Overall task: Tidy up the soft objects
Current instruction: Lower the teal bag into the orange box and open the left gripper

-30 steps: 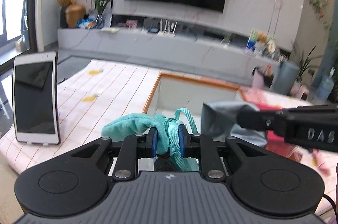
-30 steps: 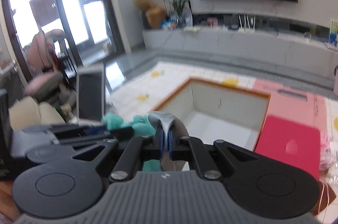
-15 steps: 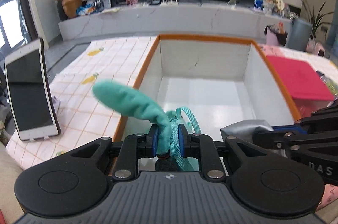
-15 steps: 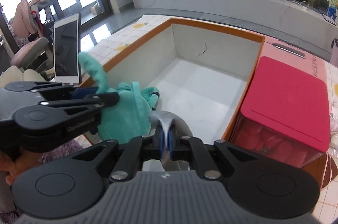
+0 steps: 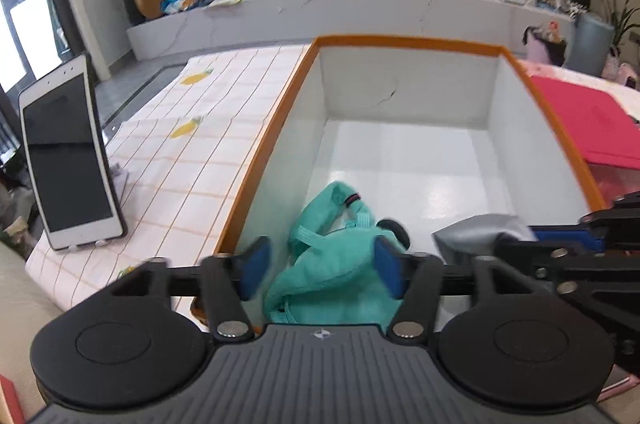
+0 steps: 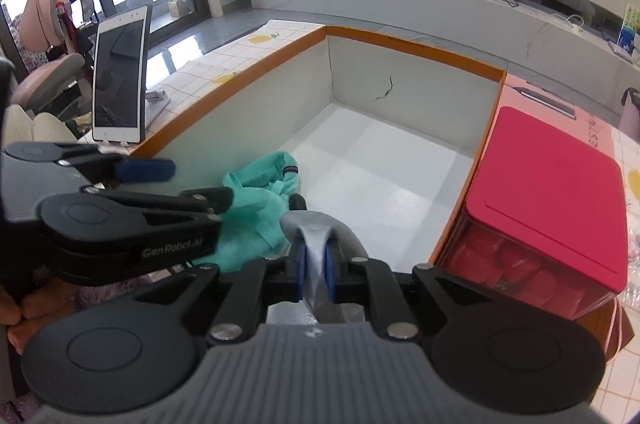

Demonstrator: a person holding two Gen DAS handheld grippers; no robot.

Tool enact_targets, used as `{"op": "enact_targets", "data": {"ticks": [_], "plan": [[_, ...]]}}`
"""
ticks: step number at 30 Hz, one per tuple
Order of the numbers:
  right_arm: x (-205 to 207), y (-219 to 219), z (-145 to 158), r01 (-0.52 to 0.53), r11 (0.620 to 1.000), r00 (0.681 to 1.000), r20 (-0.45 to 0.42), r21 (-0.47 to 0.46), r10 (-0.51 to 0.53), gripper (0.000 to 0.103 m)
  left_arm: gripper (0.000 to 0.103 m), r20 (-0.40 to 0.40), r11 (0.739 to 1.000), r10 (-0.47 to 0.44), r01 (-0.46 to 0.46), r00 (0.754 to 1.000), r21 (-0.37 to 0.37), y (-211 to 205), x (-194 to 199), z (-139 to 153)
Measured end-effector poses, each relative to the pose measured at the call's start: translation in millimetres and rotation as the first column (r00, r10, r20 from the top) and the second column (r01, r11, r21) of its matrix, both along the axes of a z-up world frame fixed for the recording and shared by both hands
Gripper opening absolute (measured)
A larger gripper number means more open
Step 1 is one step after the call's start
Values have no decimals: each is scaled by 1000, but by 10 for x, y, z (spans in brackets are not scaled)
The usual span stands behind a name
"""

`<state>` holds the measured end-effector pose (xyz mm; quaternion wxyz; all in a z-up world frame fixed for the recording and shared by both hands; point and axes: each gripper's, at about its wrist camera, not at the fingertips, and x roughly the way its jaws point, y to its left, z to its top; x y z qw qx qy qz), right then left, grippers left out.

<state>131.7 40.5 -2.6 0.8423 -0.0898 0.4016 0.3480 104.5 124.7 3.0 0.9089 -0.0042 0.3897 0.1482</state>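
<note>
The open box (image 5: 404,44) has an orange rim and white inner walls, and most of its white floor lies bare toward the far wall, which bears a thin dark crack; only the near left corner is taken up. To its left the checked tablecloth (image 5: 192,160) carries a white tablet (image 5: 68,160) standing upright on a small stand, well apart from the box; hard against the box's right wall sits a clear container with a red lid (image 6: 556,192). The left gripper (image 5: 322,270) hovers over the near left corner with its jaws spread wide — they have just been opening — and the teal pouch (image 5: 336,264) lies between the blue pads, loose on the box floor against the left wall; whether the right-hand pad still brushes it cannot be told. The pouch is soft, crumpled teal cloth with a webbing strap of the same colour, a small striped tag and a dark round part at its far side. Just beside it, the right gripper (image 6: 316,274) has its pads nearly together, pinching a fold of grey cloth (image 6: 316,228) — smooth, faintly shiny — though its jaws have just eased apart slightly. The two grippers sit close side by side.
</note>
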Motion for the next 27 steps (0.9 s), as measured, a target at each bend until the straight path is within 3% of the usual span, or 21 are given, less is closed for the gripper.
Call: {"op": "enact_targets", "data": {"ticks": [6,12,15,22,27], "plan": [[-37,41,-7,0,1000,1000,26,-25,0,12,85,51,1000,-30,30,998,2,-38,-81,64],[-44,43,-9,-2,999,999,36,-35,3,12,85,38,1000,-23,24,999,-11,2,-56,25],[-54,47,-8,-7,999,999,35,-33,9,24,84,46,1000,-11,11,999,-10,24,-64,33],[-47,-18,38,18,1000,999,29,4,-18,40,83,45,999,-10,13,999,-45,74,-87,30],[-82,-44,77,39,999,997,64,1,-39,57,83,54,998,-4,7,999,-60,102,-129,47]]}}
